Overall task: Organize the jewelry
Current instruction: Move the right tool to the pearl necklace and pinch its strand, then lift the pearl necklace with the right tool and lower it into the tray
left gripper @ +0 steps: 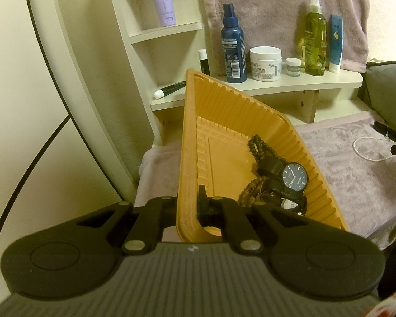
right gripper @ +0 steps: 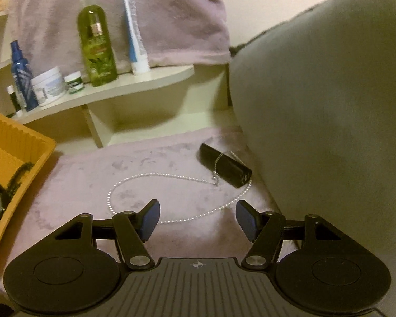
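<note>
Left wrist view shows the left hand-held gripper (left gripper: 188,206) clamped on the near left wall of the orange tray (left gripper: 224,100), one finger inside the wall and one outside; the tray looks tilted, its far corner rising in front of the cream shelf (left gripper: 290,83). Inside, gathered toward the right wall, lie a dark-faced watch (left gripper: 294,178), a second watch (left gripper: 290,203) half hidden behind the gripper's linkage, and brown bead bracelets (left gripper: 258,145). To the tray's left a curved cream panel stands close, leaving only a narrow strip of pink cloth (left gripper: 356,163) there; to its right the cloth lies open up to a grey-green cushion (left gripper: 390,92). At that far right edge a pearl necklace (left gripper: 369,149) and a small black case (left gripper: 385,128) are partly cut off by the frame. Right wrist view shows the right hand-held gripper (right gripper: 198,218) spread wide, its blue pads (right gripper: 150,218) low over the cloth, with the near arc of the pearl necklace (right gripper: 134,182) running between them; whether they touch it is unclear. The necklace's far end drapes over the black case (right gripper: 224,165), which sits close against the cushion (right gripper: 330,105). The tray's corner (right gripper: 21,142) enters at the left, its contents blurred. Bottles and jars line the shelf (right gripper: 150,79) behind, labels hard to read.
</note>
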A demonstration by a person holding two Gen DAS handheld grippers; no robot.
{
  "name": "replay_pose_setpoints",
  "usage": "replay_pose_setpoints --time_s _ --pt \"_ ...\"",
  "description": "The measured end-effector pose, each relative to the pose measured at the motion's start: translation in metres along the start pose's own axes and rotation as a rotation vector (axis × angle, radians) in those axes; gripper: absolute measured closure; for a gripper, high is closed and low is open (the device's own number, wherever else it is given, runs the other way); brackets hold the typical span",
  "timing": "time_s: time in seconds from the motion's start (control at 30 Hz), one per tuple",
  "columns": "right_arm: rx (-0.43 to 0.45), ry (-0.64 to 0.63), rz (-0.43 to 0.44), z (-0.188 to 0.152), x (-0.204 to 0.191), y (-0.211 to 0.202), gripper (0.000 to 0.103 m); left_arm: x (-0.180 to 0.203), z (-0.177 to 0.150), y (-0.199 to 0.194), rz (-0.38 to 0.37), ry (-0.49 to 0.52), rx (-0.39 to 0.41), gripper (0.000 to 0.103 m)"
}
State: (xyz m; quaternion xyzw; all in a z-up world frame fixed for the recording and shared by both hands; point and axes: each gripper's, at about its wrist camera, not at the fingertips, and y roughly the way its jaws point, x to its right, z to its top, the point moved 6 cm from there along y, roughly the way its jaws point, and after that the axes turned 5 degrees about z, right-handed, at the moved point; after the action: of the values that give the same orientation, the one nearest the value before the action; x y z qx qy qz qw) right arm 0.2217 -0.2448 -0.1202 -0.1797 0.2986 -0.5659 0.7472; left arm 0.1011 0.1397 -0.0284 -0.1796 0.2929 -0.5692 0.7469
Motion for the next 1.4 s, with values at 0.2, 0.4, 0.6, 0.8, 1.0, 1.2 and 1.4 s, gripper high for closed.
replay_pose_setpoints --time_s 0.2,0.4,0.6,0.8,1.0,1.2,1.4 --pt "0.013 0.065 -0.049 0.002 0.008 0.011 0.063 0.0 0.0 0.0 0.001 -0.001 -0.001 0.097" --pt "0.029 0.041 -0.138 -0.001 0.008 0.016 0.081 -0.001 -0.001 0.001 0.002 0.001 -0.006 0.097" --pt "0.022 0.031 -0.16 -0.002 0.015 0.013 0.102 -0.001 -0.001 0.001 0.002 0.002 -0.005 0.097" --pt "0.084 0.031 -0.152 0.004 0.014 -0.012 0.103 -0.001 -0.001 0.001 0.003 0.002 -0.003 0.097" --pt "0.16 -0.003 -0.133 0.024 0.008 -0.041 0.103 0.0 0.0 0.001 0.004 0.002 -0.003 0.097" --pt "0.103 -0.001 -0.033 0.023 0.004 -0.033 0.103 0.001 0.0 -0.001 0.002 -0.004 0.001 0.097" --pt "0.042 -0.148 0.142 0.005 -0.043 -0.02 0.083 0.0 0.0 -0.002 0.002 0.0 0.001 0.097"
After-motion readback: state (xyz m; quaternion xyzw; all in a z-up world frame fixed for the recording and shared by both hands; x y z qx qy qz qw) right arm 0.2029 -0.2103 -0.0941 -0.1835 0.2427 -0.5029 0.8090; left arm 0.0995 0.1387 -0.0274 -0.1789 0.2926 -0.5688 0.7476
